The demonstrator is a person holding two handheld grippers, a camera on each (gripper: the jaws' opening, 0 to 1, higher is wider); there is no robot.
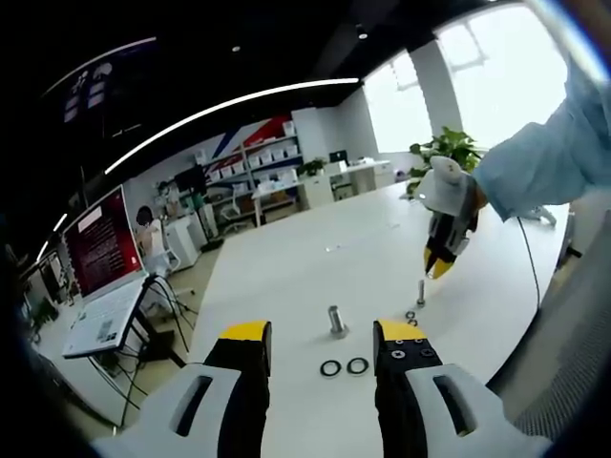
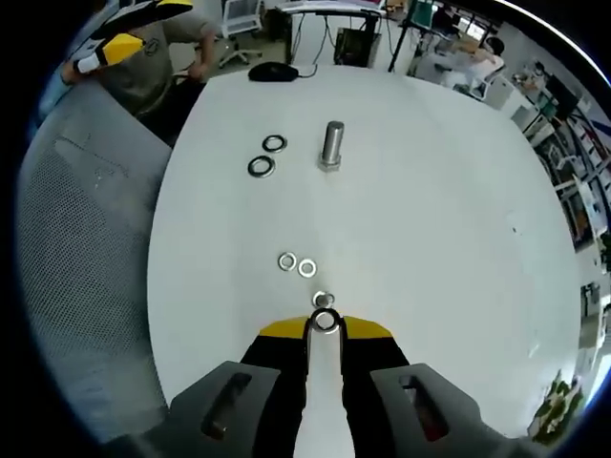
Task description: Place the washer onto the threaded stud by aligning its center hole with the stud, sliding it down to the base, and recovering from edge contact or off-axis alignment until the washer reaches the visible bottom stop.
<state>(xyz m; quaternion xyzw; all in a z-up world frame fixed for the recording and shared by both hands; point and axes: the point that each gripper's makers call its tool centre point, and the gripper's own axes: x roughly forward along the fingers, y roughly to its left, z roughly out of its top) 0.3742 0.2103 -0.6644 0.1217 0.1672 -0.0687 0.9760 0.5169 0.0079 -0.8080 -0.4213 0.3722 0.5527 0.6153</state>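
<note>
My right gripper [image 2: 325,329] is shut on a small silver washer [image 2: 326,322], held just over the top of a thin threaded stud [image 2: 322,301]. From the left gripper view, that right gripper [image 1: 439,264] hangs tip-down above the thin stud [image 1: 420,291], a sleeved arm behind it. Two loose silver washers [image 2: 297,264] lie beyond the stud. A thicker bolt [image 1: 336,320] stands upright ahead of my left gripper [image 1: 323,331], which is open and holds nothing. Two dark washers [image 1: 344,366] lie between its jaws on the table.
The white table [image 2: 430,210] stretches wide around the parts. A mesh chair back [image 2: 76,239] lies along its left edge. A black mouse [image 2: 272,72] sits at the far edge. Small washers [image 1: 410,315] lie by the thin stud.
</note>
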